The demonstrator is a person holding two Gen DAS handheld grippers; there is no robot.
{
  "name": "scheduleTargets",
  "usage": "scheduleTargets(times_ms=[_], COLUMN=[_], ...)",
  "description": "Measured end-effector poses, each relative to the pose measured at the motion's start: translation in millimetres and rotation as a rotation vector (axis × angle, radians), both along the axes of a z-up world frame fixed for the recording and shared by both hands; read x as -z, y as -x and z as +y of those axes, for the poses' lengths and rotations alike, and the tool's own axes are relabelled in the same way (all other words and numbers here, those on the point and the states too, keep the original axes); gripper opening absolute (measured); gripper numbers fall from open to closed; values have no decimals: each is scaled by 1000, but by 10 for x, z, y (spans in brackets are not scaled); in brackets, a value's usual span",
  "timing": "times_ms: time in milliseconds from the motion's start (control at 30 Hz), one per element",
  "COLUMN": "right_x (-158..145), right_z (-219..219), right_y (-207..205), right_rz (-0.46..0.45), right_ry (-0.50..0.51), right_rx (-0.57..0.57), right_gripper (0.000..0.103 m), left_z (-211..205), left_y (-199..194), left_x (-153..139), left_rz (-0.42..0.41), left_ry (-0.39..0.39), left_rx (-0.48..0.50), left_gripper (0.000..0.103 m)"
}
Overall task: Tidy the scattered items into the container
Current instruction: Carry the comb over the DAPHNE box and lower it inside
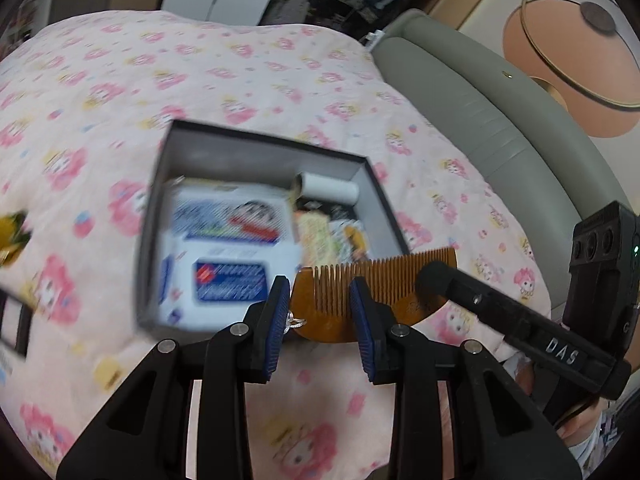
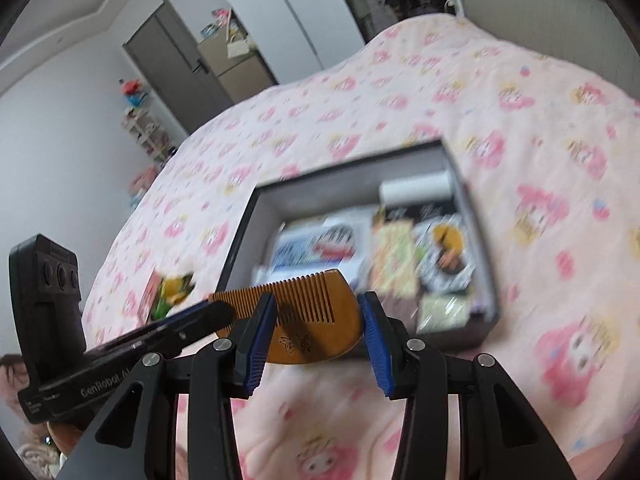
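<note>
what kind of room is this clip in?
Most likely a bedroom. The work surface is a bed under a pink cartoon-print quilt, with a padded grey headboard along one side. A grey door and a small shelf of toys stand by the far wall.

We see the box [image 1: 372,172] lying on the bed [image 1: 240,72], in the middle of the left wrist frame. Inside it, a roll [image 1: 328,189] sits against the far wall toward the upper right, a large packet [image 1: 228,248] fills the left part, and smaller packets [image 1: 320,236] lie to its right. The comb [image 1: 384,280] hovers at the box's near right corner, lower centre of the frame. A small packet [image 1: 12,236] lies on the bed at the left edge. In the right wrist frame, the box [image 2: 476,216] sits right of centre, the comb [image 2: 304,312] before its near left corner.
</note>
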State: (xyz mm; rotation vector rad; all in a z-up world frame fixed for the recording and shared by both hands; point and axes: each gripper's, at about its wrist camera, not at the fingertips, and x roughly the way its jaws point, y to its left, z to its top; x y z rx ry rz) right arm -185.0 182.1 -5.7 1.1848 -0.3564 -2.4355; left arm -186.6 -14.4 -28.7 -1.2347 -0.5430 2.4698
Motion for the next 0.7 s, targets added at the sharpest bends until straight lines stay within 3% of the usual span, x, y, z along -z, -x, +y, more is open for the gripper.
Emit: scheduleTargets(times_ms=[200, 300, 533, 700], right_x=[-173, -98, 438, 698], right_z=[249, 344, 459, 403], right_y=[390, 587, 833, 890], right_rz=[50, 49, -60, -106], right_ry=[10, 6, -14, -51], right_rx=[50, 60, 71, 53], right_gripper=[40, 40, 40, 40], left_z=[275, 387, 531, 541], left_y=[501, 706, 970, 1054], left_x=[-93, -22, 575, 804], left_rz=[10, -5, -140, -185], left_ry=[18, 43, 45, 69], left_rx=[53, 57, 54, 47], left_gripper=[33, 33, 33, 33])
